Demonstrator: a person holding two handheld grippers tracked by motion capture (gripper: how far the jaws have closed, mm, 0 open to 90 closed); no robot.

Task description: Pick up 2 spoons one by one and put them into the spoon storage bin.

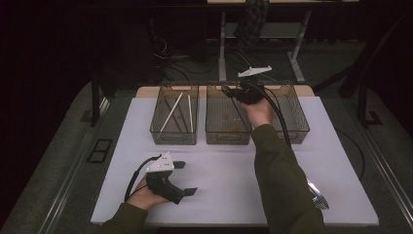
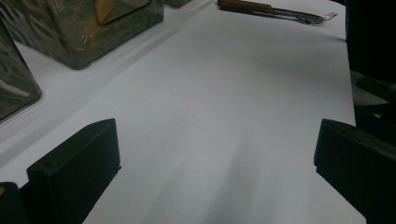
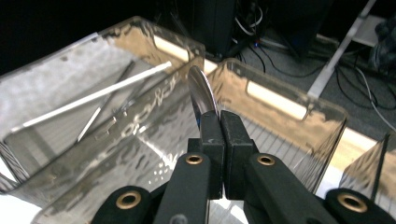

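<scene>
Over the middle bin: right gripper [image 3: 218, 122] pinches a thin shiny metal blade [image 3: 201, 93], the jaws pressed together on it above the middle bin [image 1: 228, 116].
Front of table: left gripper [image 1: 184, 177] rests low, jaws spread wide, white table [image 2: 224, 116] bare between them.
Left bin: left bin [image 1: 175, 115] holds white sticks [image 1: 171, 112].
Far edge: fork [image 2: 285, 10] lies near the table edge.
Right front edge: metal utensil [image 1: 317, 194] beside the sleeve.

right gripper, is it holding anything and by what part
The right gripper is shut on a thin metal utensil, pinched at its lower end; the rounded end sticks up over the bins. What kind cannot be told. The left gripper holds nothing.
</scene>
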